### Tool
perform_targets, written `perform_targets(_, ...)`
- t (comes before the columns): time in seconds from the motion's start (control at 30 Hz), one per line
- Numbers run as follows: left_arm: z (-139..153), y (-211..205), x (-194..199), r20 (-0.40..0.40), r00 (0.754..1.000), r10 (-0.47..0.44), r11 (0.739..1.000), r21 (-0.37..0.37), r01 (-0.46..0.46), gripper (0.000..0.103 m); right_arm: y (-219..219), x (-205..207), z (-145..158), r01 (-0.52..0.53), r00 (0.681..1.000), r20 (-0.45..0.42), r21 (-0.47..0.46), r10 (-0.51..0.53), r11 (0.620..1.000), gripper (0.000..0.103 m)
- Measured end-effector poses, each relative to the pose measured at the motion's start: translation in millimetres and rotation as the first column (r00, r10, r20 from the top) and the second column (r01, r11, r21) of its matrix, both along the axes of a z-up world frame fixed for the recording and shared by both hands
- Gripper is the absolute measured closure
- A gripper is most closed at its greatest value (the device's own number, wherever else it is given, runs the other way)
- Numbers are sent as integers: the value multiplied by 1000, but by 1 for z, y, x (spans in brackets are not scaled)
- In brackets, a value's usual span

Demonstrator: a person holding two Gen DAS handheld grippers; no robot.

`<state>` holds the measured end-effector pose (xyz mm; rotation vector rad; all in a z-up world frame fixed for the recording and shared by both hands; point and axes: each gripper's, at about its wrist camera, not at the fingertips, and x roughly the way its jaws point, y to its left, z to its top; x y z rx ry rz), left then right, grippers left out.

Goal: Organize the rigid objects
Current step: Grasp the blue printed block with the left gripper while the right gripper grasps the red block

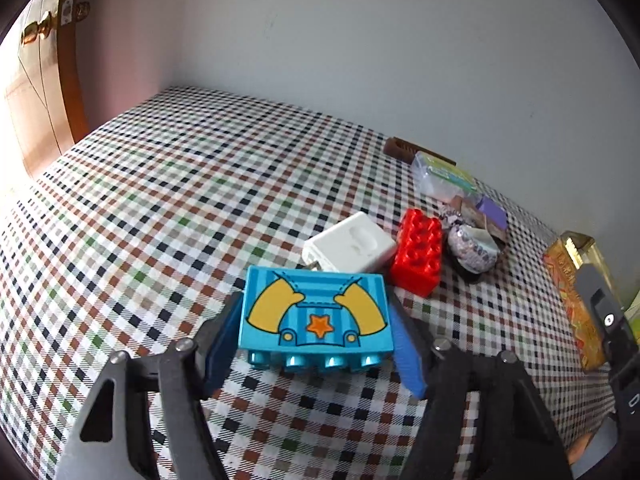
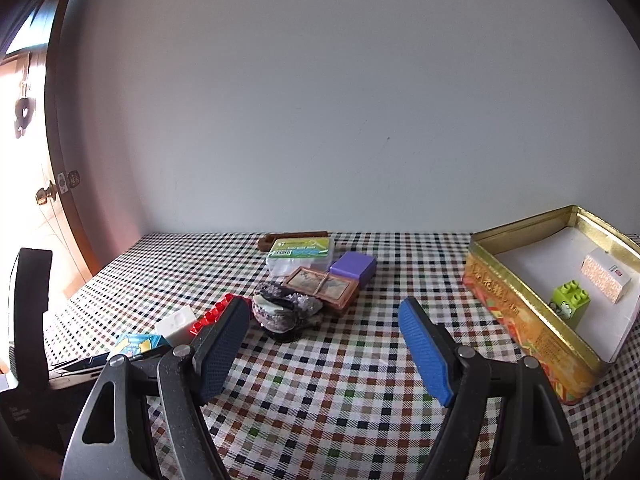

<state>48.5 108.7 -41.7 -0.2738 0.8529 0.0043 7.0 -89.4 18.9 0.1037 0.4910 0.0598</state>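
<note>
Straddling the blue toy brick (image 1: 314, 312), the left gripper (image 1: 316, 340) has its blue pads at the brick's two ends, seemingly pressing on them; the brick lies on the checked tablecloth (image 1: 160, 208), studs toward the camera. Just behind it sit a white block (image 1: 350, 242) and a red studded brick (image 1: 418, 256), touching each other. Farther right, the right gripper (image 2: 324, 344) hangs with jaws wide apart and nothing between them, above bare cloth, near a grey stone (image 2: 284, 310). At far right stands the open gold tin (image 2: 516, 308), holding a green brick (image 2: 570, 304).
</note>
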Motion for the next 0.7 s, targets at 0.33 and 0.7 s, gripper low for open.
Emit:
perform_targets(0.33,34,33,-32,171,966,193,965,147,-218,35,44,20,-14,-151,983,-107,15,151,988,24)
perform_targets(0.7,29,72,-33,130,940,316,941,81,-328,35,100,83,-46,-190,921,-342,21,185,982,33)
